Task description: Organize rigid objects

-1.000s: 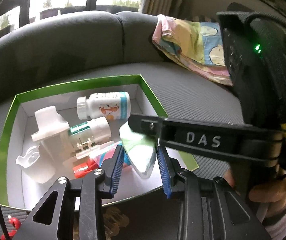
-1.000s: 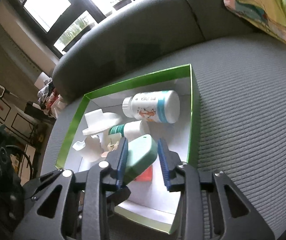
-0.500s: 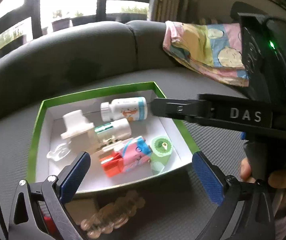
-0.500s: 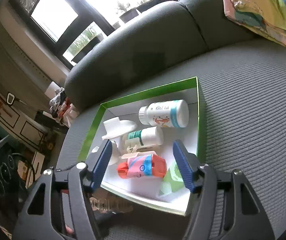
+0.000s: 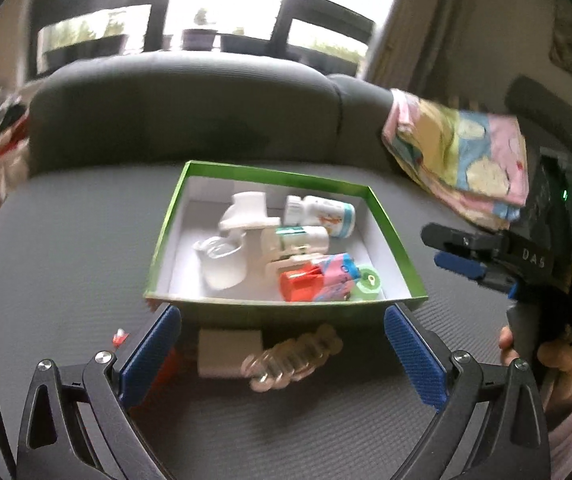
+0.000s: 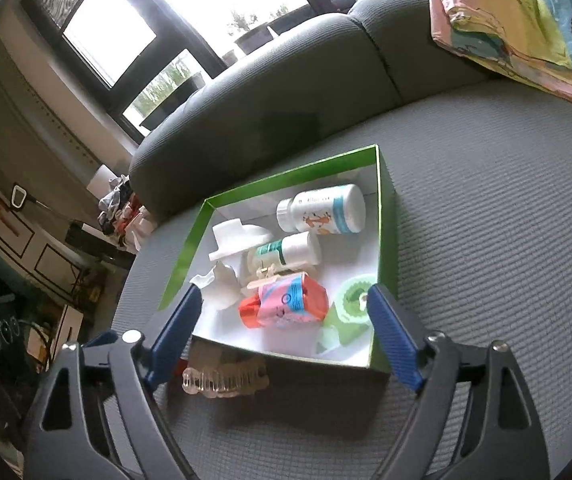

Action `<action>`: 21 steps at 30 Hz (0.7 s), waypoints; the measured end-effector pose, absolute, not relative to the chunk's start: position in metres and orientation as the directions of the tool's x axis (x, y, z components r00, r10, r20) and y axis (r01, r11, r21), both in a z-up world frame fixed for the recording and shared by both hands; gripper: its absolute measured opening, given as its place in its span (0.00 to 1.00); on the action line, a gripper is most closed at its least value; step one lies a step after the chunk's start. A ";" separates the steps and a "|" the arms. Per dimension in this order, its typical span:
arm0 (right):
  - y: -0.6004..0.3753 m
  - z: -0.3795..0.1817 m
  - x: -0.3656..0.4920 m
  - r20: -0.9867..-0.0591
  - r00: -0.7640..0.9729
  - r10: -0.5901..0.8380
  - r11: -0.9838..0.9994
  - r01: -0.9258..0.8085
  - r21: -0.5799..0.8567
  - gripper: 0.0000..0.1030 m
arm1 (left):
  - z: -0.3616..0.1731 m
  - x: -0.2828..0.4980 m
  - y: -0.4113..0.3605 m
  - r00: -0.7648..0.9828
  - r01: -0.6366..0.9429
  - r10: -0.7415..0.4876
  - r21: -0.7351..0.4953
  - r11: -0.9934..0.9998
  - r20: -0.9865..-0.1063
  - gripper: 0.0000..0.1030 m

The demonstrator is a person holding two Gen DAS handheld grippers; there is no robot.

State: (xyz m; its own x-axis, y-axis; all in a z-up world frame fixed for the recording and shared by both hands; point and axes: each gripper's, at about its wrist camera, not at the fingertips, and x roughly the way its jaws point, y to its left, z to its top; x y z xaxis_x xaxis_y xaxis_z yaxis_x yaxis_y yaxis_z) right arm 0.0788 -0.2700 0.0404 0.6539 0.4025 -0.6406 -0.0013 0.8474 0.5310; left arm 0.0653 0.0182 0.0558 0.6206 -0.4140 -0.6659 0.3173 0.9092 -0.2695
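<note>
We hold both claws spread wide and empty above the sofa (image 6: 506,208): the left claw (image 5: 281,354) and right claw (image 6: 286,332) hang just in front of the green box (image 6: 386,216). Inside it lie two bottles, a pink pack (image 6: 290,300) and a green case (image 6: 350,308). A clear plastic strip (image 5: 294,356) lies just outside.

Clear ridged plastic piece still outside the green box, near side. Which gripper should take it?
Left, probably. The clear ridged piece lies between the left gripper fingers, jaws open and empty. The right gripper is open too, but the piece sits toward its left finger, partly hidden under the green box edge.
</note>
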 end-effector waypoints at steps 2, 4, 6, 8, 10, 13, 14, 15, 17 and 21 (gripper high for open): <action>-0.269 0.038 0.075 -0.646 0.646 0.407 0.845 0.001 0.534 0.84 | 0.049 0.059 0.032 0.616 0.287 -0.430 -0.321 0.903 -0.660 0.98; -0.266 0.035 0.071 -0.651 0.636 0.414 0.846 -0.004 0.534 0.84 | 0.041 0.053 0.041 0.599 0.278 -0.470 -0.382 0.881 -0.648 0.99; -0.262 0.033 0.066 -0.658 0.627 0.416 0.849 -0.010 0.528 0.84 | 0.033 0.048 0.044 0.583 0.283 -0.503 -0.421 0.862 -0.638 0.99; -0.256 0.030 0.061 -0.668 0.615 0.419 0.856 -0.022 0.517 0.84 | 0.023 0.043 0.041 0.570 0.287 -0.517 -0.434 0.854 -0.639 0.98; -0.249 0.026 0.056 -0.681 0.602 0.417 0.865 -0.032 0.501 0.84 | 0.015 0.041 0.035 0.559 0.296 -0.511 -0.418 0.859 -0.653 0.99; -0.238 0.016 0.051 -0.705 0.573 0.417 0.876 -0.047 0.480 0.84 | 0.007 0.038 0.024 0.549 0.316 -0.480 -0.362 0.877 -0.684 0.99; -0.235 0.012 0.050 -0.712 0.562 0.421 0.876 -0.049 0.479 0.84 | 0.004 0.037 0.019 0.548 0.330 -0.471 -0.339 0.881 -0.691 0.99; -0.231 0.008 0.050 -0.720 0.545 0.429 0.876 -0.056 0.480 0.84 | 0.002 0.036 0.017 0.546 0.341 -0.467 -0.325 0.882 -0.695 0.99; -0.223 -0.001 0.050 -0.735 0.513 0.444 0.875 -0.069 0.480 0.84 | -0.003 0.033 0.008 0.551 0.366 -0.446 -0.276 0.889 -0.705 0.99; -0.211 -0.017 0.056 -0.748 0.467 0.471 0.865 -0.077 0.497 0.83 | -0.013 0.035 -0.001 0.556 0.392 -0.427 -0.227 0.891 -0.713 0.99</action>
